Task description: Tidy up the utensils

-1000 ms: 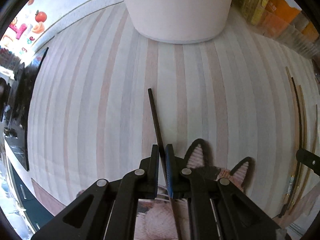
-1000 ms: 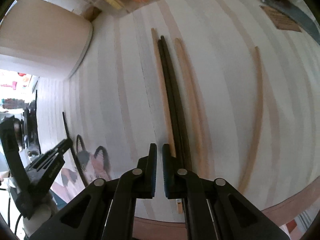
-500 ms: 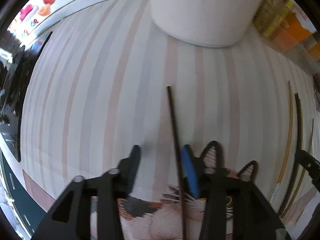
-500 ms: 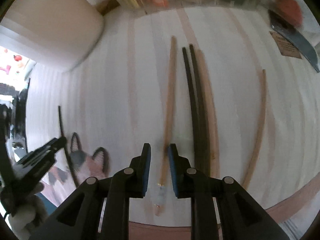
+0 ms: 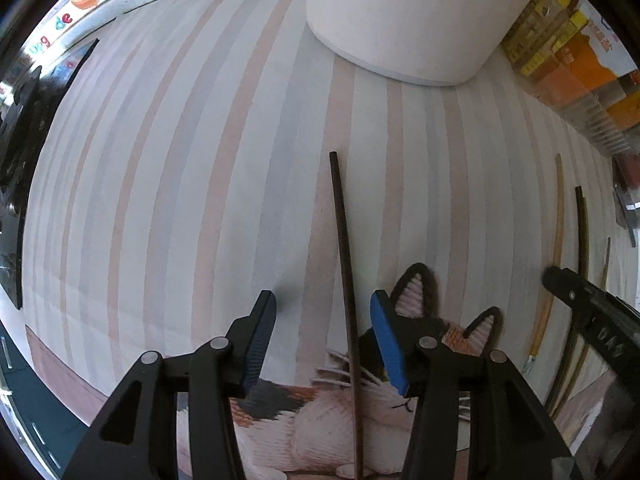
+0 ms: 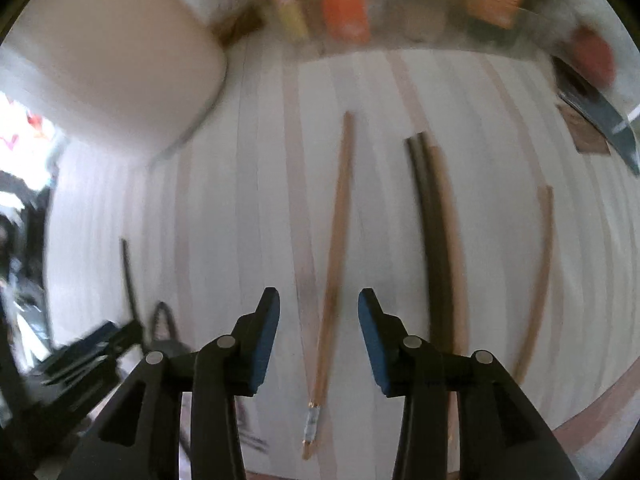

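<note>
A black chopstick (image 5: 344,264) lies on the striped placemat (image 5: 180,184), between the fingers of my open left gripper (image 5: 323,303), nearer the right pad. In the right wrist view a wooden chopstick (image 6: 334,264) lies between the fingers of my open right gripper (image 6: 319,300). To its right lie a pair of black chopsticks (image 6: 430,240), a wooden one beside them (image 6: 452,248), and a further wooden one (image 6: 538,276). The black chopstick (image 6: 128,272) and the left gripper (image 6: 92,352) show at the left.
A large white cylindrical container (image 5: 404,16) stands at the far edge of the mat. Yellow and orange packets (image 5: 576,56) line the back right. A cat picture (image 5: 420,344) is printed on the mat's near edge. A dark knife-like object (image 6: 600,120) lies far right.
My left gripper has opened and let go of the black chopstick, which now lies on the mat. My right gripper has opened and shifted left, over a wooden chopstick.
</note>
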`<action>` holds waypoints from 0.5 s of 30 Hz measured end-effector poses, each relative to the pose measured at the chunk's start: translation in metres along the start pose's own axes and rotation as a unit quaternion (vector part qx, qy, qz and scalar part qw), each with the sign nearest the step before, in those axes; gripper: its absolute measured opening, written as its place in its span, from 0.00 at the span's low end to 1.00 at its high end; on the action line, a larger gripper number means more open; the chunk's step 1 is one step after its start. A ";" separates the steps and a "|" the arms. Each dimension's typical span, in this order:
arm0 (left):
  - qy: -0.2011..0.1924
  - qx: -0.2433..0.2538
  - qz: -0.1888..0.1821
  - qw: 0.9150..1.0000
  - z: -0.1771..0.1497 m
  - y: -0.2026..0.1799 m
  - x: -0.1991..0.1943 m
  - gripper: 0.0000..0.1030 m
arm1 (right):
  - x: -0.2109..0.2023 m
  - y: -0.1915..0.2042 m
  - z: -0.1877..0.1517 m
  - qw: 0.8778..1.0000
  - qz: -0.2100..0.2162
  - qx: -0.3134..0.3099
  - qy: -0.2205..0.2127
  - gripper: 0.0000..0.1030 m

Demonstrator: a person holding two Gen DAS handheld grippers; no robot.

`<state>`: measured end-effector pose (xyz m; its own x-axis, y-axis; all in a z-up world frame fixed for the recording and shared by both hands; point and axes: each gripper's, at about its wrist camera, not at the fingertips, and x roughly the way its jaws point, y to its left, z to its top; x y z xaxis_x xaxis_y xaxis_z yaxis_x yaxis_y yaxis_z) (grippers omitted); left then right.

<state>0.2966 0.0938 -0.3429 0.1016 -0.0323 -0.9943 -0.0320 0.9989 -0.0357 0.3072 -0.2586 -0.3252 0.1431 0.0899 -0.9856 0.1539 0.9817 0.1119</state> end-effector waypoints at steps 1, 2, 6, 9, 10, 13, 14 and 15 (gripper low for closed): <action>0.000 0.002 0.005 1.000 0.001 -0.006 0.001 0.44 | 0.002 0.006 -0.002 1.000 -0.021 -0.014 0.008 0.19; -0.002 0.008 0.010 1.000 0.002 -0.007 0.002 0.44 | 0.001 0.010 -0.006 0.999 -0.036 -0.030 0.007 0.08; -0.020 0.030 0.011 0.999 0.004 -0.016 0.001 0.28 | -0.001 0.011 -0.025 0.998 -0.035 -0.052 0.031 0.07; -0.025 0.063 0.010 0.998 0.009 -0.027 0.001 0.04 | -0.004 0.001 -0.040 0.997 -0.022 -0.053 0.051 0.07; -0.026 0.070 0.013 0.997 0.011 -0.029 0.002 0.03 | -0.004 -0.002 -0.043 0.997 -0.016 -0.051 0.058 0.07; -0.021 0.079 0.007 0.997 0.016 -0.031 0.003 0.03 | -0.006 -0.014 -0.047 0.996 -0.003 -0.043 0.079 0.07; -0.015 0.076 0.000 0.997 0.019 -0.031 0.004 0.04 | -0.008 -0.022 -0.049 0.995 0.000 -0.041 0.085 0.07; -0.004 0.069 -0.013 0.998 0.020 -0.025 0.005 0.06 | -0.009 -0.024 -0.050 0.995 0.004 -0.037 0.090 0.07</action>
<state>0.3176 0.0689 -0.3449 0.1090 -0.0577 -0.9924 0.1079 0.9931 -0.0459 0.2536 -0.2744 -0.3255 -0.0345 0.1192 -0.9923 0.0810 0.9899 0.1161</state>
